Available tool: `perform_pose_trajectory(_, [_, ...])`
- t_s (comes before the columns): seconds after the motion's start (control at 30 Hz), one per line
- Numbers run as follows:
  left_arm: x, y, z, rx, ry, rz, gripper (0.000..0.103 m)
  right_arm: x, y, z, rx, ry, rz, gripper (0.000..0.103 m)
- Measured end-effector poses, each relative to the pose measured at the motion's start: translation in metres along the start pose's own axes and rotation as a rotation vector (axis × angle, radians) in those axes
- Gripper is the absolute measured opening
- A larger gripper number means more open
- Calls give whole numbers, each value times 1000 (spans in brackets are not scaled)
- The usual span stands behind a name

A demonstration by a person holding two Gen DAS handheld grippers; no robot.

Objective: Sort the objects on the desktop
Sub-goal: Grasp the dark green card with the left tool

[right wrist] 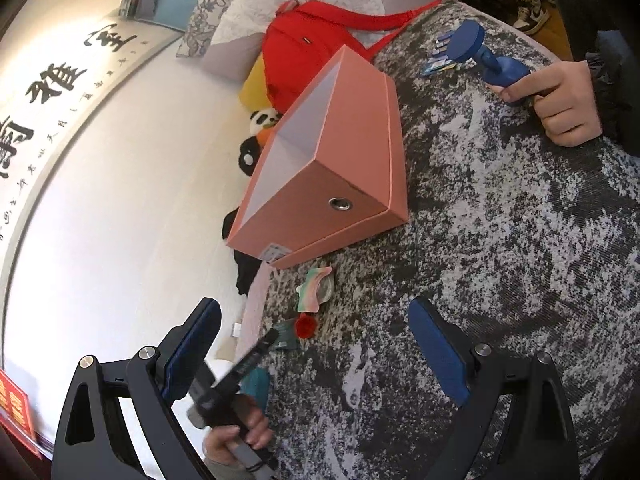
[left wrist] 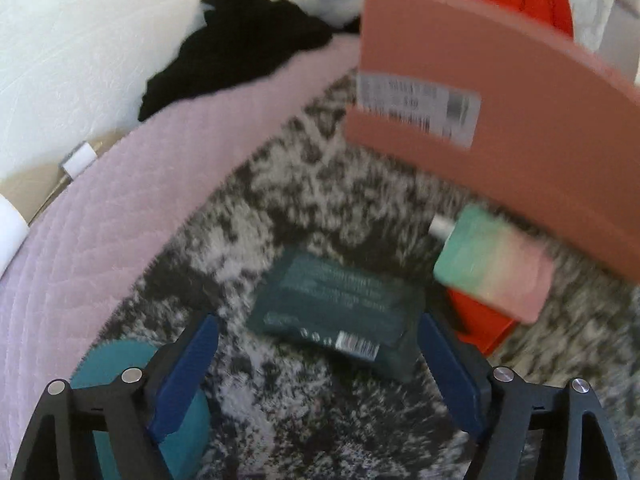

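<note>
Your left gripper [left wrist: 318, 364] is hanging with its blue pads spread wide and nothing between them, pointing down at a dark green packet [left wrist: 336, 314] that is lying flat on the grey-and-white mottled rug [left wrist: 280, 208]. The packet is sitting between the two pads but farther out; no contact is showing. Just right of it a pastel green-pink card [left wrist: 494, 264] is lying over a red item [left wrist: 480, 320]. A teal object [left wrist: 120, 364] is sitting behind your left pad, at the rug's edge beside the pink quilt [left wrist: 120, 208].

The pink box [right wrist: 332, 168] is lying tipped on its side on the rug, open mouth facing the wall, its metal eyelet [right wrist: 340, 204] facing your right camera. In the left view it is filling the upper right, blurred, with a barcode label [left wrist: 416, 108] showing.

Your right gripper [right wrist: 314, 354] is also standing wide apart and empty, above the rug. Your left hand [right wrist: 240, 440] is showing in its lower frame. Across the rug, another hand [right wrist: 560, 96] is gripping a blue tool [right wrist: 480, 52] near some small cards [right wrist: 440, 60]. A red bag [right wrist: 304, 56] and a panda plush [right wrist: 260, 120] are lying behind the box.
</note>
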State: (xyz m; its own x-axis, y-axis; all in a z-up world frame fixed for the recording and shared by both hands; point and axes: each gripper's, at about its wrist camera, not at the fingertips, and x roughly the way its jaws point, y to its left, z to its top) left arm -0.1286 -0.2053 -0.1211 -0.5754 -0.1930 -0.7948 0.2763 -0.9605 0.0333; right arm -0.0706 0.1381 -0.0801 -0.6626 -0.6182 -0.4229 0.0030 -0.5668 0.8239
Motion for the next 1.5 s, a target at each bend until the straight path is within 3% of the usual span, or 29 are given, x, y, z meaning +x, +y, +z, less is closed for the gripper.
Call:
perform_pose_trajectory(0.13, [17, -10, 0, 17, 31, 57, 86, -3, -1, -1, -6, -1, -19, 97])
perform_pose_trajectory(0.4, [12, -9, -9, -86, 69, -36, 89, -5, -5, -1, -1, -4, -42, 97])
perform_pose_trajectory(0.53, [17, -17, -9, -86, 26, 1, 91, -2, -3, -2, -13, 4, -50, 97])
perform_pose_trajectory(0.6, [20, -22, -6, -78, 7, 9, 68, 0, -3, -4, -19, 13, -59, 97])
perform_pose_trajectory(0.63, [20, -24, -3, -69, 3, -5, 45, 1, -4, -4, -21, 15, -64, 97])
perform_pose_trajectory(0.67, [20, -27, 0, -60, -1, -19, 10, 1, -4, -5, -23, 16, -69, 97])
perform_pose_trajectory(0.7, [20, -29, 4, -51, -5, -33, 0, 1, -4, -5, -25, 16, -75, 97])
perform_pose_trajectory(0.83, [15, -27, 10, -41, -35, -95, 0, 1, -7, -5, -25, 4, -86, 97])
perform_pose_trajectory(1.07, [-27, -28, 9, 10, -183, -234, 0, 6, -9, -6, -32, 12, -107, 97])
perform_pose_trajectory(1.27, [-54, -27, 20, 12, -286, -357, 0, 22, -7, -13, -90, 46, -177, 97])
perform_pose_trajectory(1.37, [-59, -24, 26, -14, -313, -378, 0, 32, -3, -19, -130, 67, -194, 97])
perform_pose_trajectory(1.5, [-50, -3, 34, -112, -273, -330, 0, 53, 5, -31, -204, 123, -199, 97])
